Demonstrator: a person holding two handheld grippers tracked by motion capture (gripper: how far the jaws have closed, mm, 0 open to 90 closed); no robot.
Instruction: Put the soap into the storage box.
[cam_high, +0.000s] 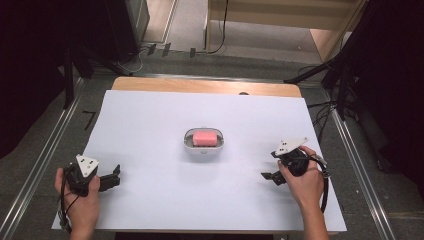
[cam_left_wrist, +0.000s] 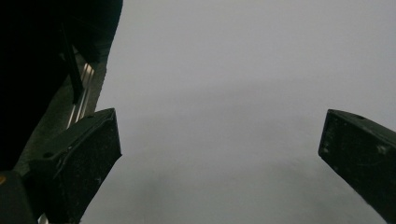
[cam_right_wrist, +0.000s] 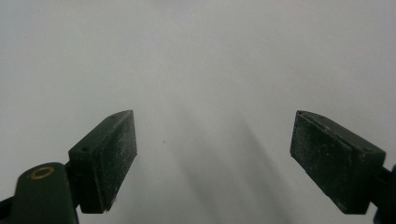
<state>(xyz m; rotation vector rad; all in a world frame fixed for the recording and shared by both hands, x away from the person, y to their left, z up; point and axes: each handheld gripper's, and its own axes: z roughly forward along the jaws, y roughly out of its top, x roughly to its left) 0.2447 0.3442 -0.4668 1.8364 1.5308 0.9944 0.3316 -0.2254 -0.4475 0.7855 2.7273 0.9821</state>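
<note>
I count one white dish (cam_high: 203, 145) near the middle of the surface (cam_high: 150, 190), and one pink block (cam_high: 205, 137) lying inside it. There are two grippers, one in each hand, both low at the near edge and well apart from the dish.

My left gripper (cam_high: 114, 177) sits at the near left corner, held in the left hand (cam_high: 80, 195), its tips pointing right across the sheet. In the left gripper view the gripper (cam_left_wrist: 219, 149) shows both black jaws spread wide, with bare white sheet between them and a strip of metal rail (cam_left_wrist: 84, 93) at the left edge. Nothing is held or touched.

My right gripper (cam_high: 270, 176) is at the near right, in the right hand (cam_high: 305, 182), its tips pointing left. In the right gripper view the gripper (cam_right_wrist: 215, 154) has its jaws wide apart as well, the pads clear, only plain white sheet between them. It holds nothing.

The dish with the block stands between the two grippers, farther from me than either.
</note>
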